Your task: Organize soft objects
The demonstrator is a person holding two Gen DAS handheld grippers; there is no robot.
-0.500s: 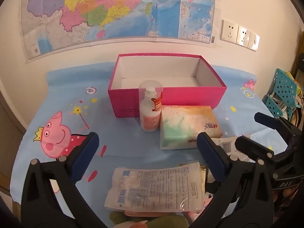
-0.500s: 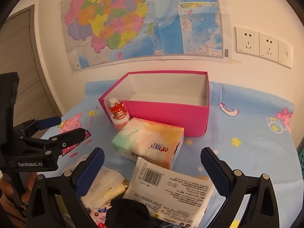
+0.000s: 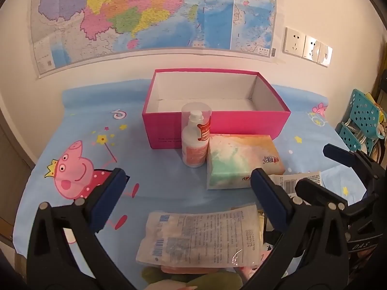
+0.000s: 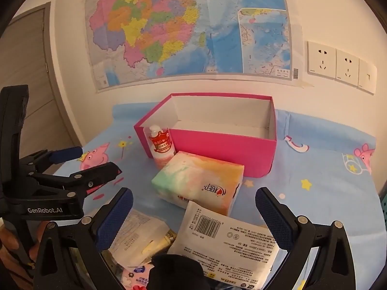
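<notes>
An empty pink box (image 3: 217, 123) (image 4: 225, 145) stands open on the blue cartoon cloth. In front of it lie a pastel tissue pack (image 3: 241, 162) (image 4: 200, 181) and an upright white bottle (image 3: 196, 142) (image 4: 162, 147). Nearer lie a clear plastic packet (image 3: 200, 236) (image 4: 140, 239) and a white wipes pack with a barcode (image 4: 227, 241) (image 3: 295, 181). My left gripper (image 3: 188, 198) is open and empty above the clear packet. My right gripper (image 4: 193, 215) is open and empty above the wipes pack. A dark soft item (image 4: 176, 273) lies at the bottom edge.
A wall map (image 3: 150, 14) and sockets (image 4: 338, 65) are behind the table. A teal perforated basket (image 3: 360, 123) stands at the right. A door (image 4: 29, 77) is at the left. More small packets (image 4: 137, 273) lie near the front edge.
</notes>
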